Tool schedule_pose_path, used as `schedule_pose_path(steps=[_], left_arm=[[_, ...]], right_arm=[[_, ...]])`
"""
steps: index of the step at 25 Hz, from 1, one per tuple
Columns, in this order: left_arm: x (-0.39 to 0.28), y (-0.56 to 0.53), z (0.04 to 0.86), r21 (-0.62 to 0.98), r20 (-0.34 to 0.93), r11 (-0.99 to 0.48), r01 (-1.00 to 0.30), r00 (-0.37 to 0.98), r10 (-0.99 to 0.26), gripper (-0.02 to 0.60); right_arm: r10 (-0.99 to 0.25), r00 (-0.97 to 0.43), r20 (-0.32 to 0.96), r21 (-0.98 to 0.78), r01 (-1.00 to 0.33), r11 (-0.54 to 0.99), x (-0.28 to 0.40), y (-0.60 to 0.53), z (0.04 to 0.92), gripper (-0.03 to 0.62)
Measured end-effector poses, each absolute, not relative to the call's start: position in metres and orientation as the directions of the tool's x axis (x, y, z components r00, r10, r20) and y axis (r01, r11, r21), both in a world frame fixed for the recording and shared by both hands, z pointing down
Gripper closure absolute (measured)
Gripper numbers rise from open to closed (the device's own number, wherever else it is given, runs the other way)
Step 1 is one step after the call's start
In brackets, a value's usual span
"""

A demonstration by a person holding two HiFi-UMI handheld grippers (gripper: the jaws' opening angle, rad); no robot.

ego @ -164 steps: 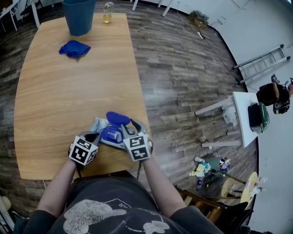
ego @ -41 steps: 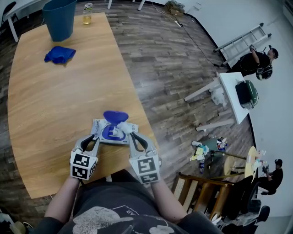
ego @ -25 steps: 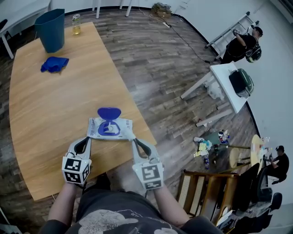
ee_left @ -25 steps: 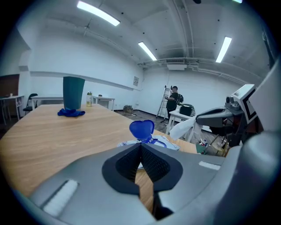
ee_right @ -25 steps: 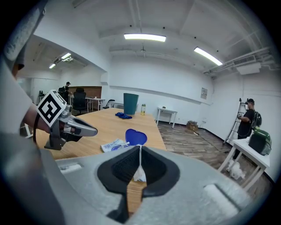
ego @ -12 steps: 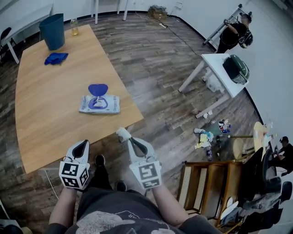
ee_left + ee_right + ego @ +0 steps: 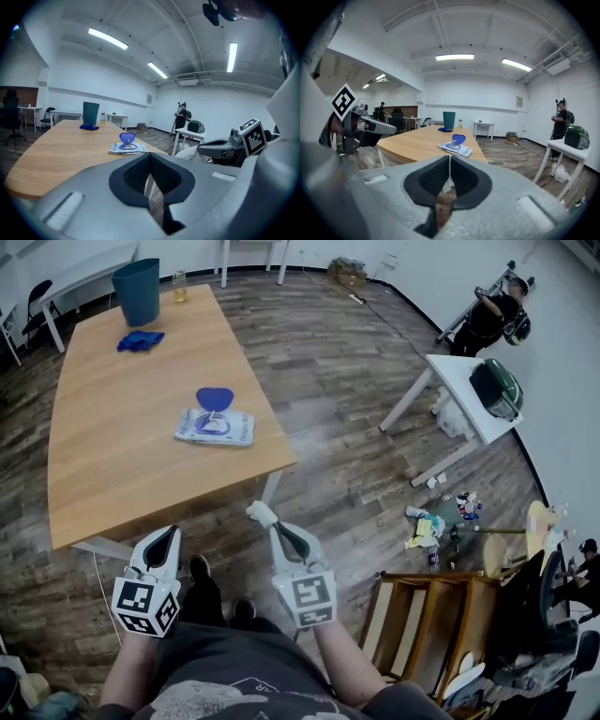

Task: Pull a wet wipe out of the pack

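1. Head view: a small crumpled white wet wipe (image 7: 257,513) is clamped at the tip of the right gripper (image 7: 266,521). It is held over the floor, clear of the table edge, and is judged to be kept pinched so that it cannot drop.
2. A flat white-and-blue wet wipe pack (image 7: 214,427) lies on the light wooden table (image 7: 112,446), at eleven o'clock from the right gripper and well apart from it. Its blue oval lid (image 7: 215,397) is flipped up toward twelve o'clock, which leaves the opening exposed.
3. Right gripper view: the jaws are closed, and a strip of the wet wipe (image 7: 446,183) is nipped between them.
4. At nine o'clock of the right gripper, the left gripper (image 7: 165,535) is carried with its jaws pressed together on nothing and is judged idle.
5. With the wet wipe free of the pack, the pull is judged complete.
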State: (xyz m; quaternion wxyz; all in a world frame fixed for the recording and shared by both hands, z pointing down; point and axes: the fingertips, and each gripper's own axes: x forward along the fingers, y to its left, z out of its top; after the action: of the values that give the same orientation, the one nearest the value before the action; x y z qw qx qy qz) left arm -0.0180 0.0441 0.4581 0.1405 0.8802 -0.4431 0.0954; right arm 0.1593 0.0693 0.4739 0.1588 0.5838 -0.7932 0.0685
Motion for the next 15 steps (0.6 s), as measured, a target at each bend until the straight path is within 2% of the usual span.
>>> schedule_pose_path(steps=[7,15], left_arm=[[-0.034,0.055,0.462,0.182,0.325,-0.527,-0.830,0.557,-0.765,0.563],[-0.022,0.062,0.457,0.167,0.311,-0.619,-0.768,0.637,-0.706,0.563]], right_arm=[[-0.895,-0.279,0.348,0.017,-0.953,0.304,0.153,0.077,0.483,0.592],[-0.901,-0.217,0.377,0.027,-0.969,0.245,0.148,0.081,0.487,0.592]])
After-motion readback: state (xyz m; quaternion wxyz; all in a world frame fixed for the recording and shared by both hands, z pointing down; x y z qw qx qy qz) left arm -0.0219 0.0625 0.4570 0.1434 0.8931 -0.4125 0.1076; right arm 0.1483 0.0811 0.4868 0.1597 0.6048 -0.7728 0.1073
